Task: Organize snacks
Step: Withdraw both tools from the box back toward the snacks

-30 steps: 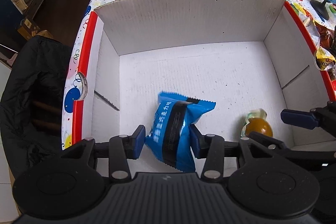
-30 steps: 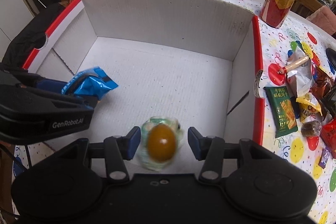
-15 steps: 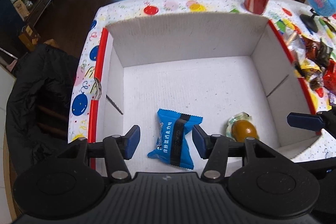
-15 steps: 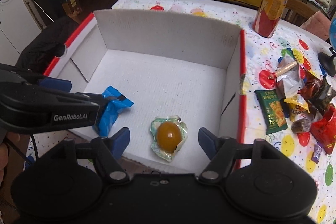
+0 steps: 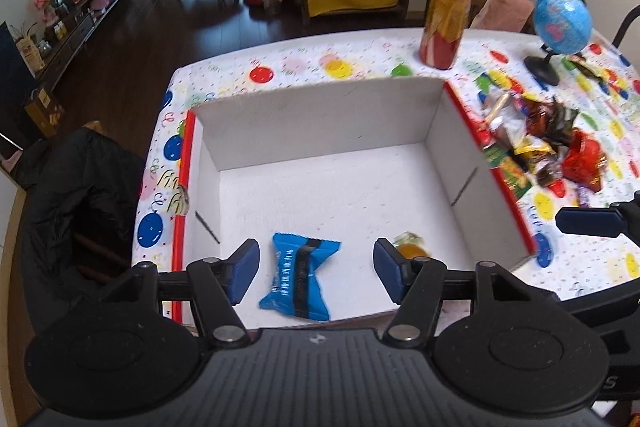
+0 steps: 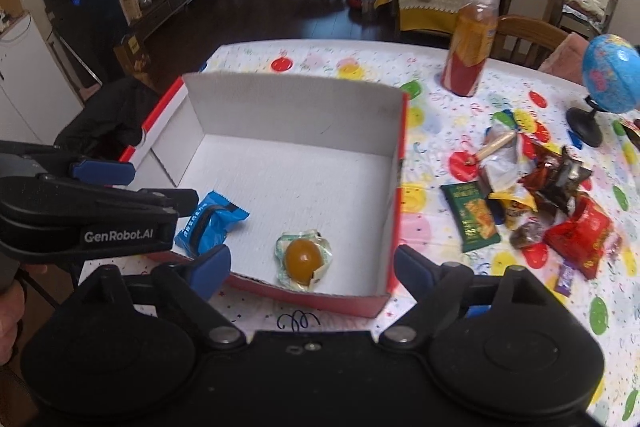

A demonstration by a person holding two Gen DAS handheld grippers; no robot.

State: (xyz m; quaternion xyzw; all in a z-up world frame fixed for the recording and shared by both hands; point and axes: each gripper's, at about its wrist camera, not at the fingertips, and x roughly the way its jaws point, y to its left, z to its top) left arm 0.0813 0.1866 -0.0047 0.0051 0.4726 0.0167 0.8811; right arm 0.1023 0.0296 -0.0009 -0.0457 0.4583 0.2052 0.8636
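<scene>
A white cardboard box with red rims (image 5: 404, 115) (image 6: 280, 107) stands on the table. Inside it, near the front wall, lie a blue snack packet (image 5: 298, 277) (image 6: 208, 221) and a clear-wrapped orange snack (image 5: 410, 247) (image 6: 303, 259). My left gripper (image 5: 316, 273) is open and empty, raised above the blue packet. My right gripper (image 6: 312, 267) is open and empty, raised above the box's front edge. A pile of loose snack packets (image 5: 540, 143) (image 6: 532, 203) lies on the tablecloth right of the box.
A tall juice bottle (image 5: 444, 19) (image 6: 472, 43) stands behind the box. A small blue globe (image 5: 560, 27) (image 6: 608, 83) stands at the far right. A dark chair (image 5: 76, 195) is left of the table.
Both grippers let go of their snacks, opened wider, and pulled up and back from the box. The blue packet and the orange snack now lie on the box floor.
</scene>
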